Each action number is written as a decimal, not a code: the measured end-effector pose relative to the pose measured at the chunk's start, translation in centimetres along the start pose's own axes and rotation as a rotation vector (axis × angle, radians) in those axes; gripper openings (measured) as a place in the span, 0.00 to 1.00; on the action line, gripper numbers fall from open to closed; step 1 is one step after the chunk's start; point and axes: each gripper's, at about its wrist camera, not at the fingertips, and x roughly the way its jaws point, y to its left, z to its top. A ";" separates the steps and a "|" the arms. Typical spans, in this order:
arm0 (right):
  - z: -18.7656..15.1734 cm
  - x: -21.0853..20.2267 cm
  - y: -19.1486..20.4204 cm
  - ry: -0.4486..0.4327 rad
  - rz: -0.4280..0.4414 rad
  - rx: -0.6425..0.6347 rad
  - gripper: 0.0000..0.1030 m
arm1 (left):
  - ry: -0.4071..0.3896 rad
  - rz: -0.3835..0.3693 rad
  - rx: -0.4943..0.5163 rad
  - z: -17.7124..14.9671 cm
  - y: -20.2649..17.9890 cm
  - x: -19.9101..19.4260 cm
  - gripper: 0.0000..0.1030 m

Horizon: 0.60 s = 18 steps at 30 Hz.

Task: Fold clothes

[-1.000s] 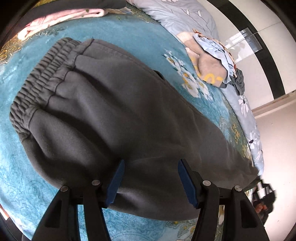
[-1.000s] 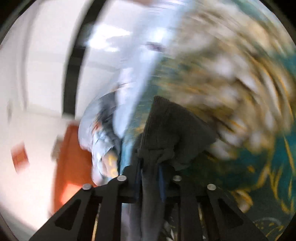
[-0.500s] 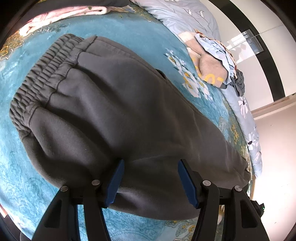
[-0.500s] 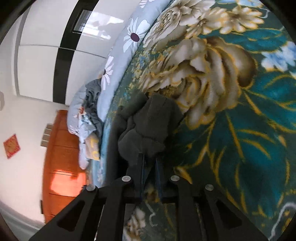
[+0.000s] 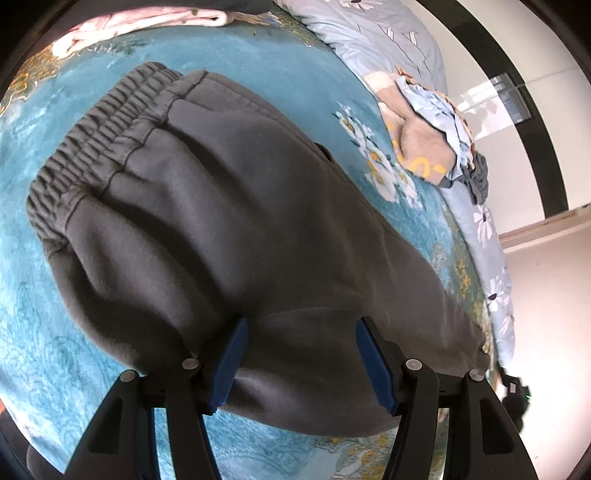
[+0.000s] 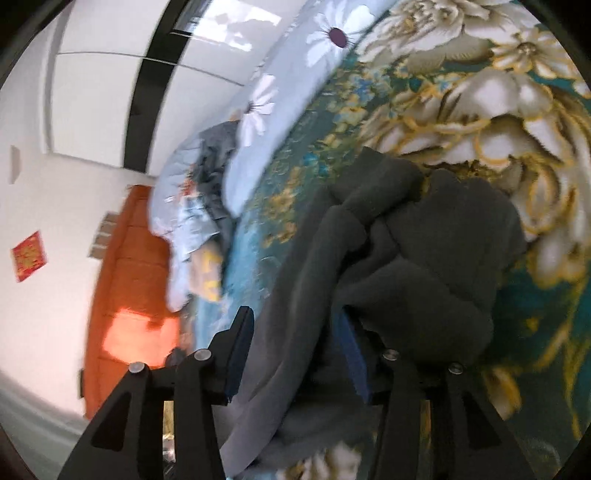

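Dark grey sweatpants point(image 5: 229, 221) lie folded lengthwise on a teal floral blanket point(image 5: 258, 66), the elastic waistband point(image 5: 99, 136) at the upper left. My left gripper point(image 5: 301, 334) is open, its blue pads astride the near edge of the pants. In the right wrist view the cuff end of the pants point(image 6: 424, 258) lies bunched on the blanket point(image 6: 517, 92). My right gripper point(image 6: 295, 332) is open with the grey cloth lying loose between its fingers.
A pink garment point(image 5: 140, 22) lies at the far edge of the blanket. A beige and light blue pile of clothes point(image 5: 428, 125) sits on the grey floral duvet point(image 5: 388, 33) at the right. An orange wooden cabinet point(image 6: 129, 295) stands beyond the bed.
My right gripper has opened and let go of the pants cuff, which now rests bunched on the blanket. My left gripper stays open over the pants' near edge.
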 end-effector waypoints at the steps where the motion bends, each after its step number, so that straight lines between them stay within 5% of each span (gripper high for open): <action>1: 0.1 0.4 -0.4 0.002 -0.020 0.016 0.48 | 0.000 -0.003 -0.001 0.0 0.1 -0.1 0.63; 3: 0.1 0.7 -0.6 -0.003 -0.014 0.035 0.42 | 0.002 -0.010 -0.005 -0.1 0.3 -0.2 0.63; 4: 0.2 0.7 -0.5 -0.004 -0.010 0.032 0.24 | 0.003 -0.015 -0.011 0.0 0.5 -0.2 0.63; 6: 0.5 0.5 0.3 -0.003 -0.002 0.008 0.11 | 0.005 -0.024 -0.019 0.0 0.7 -0.2 0.63; 11: 1.0 -0.2 3.6 -0.033 0.004 -0.067 0.06 | 0.006 -0.038 -0.027 0.0 1.1 -0.4 0.63; 16: -1.8 -5.0 8.5 -0.126 0.083 -0.300 0.05 | 0.011 -0.077 -0.074 0.2 2.5 -1.0 0.63; 18: -2.6 -5.7 6.9 -0.119 0.032 -0.297 0.05 | 0.013 -0.097 -0.098 0.3 3.1 -1.2 0.63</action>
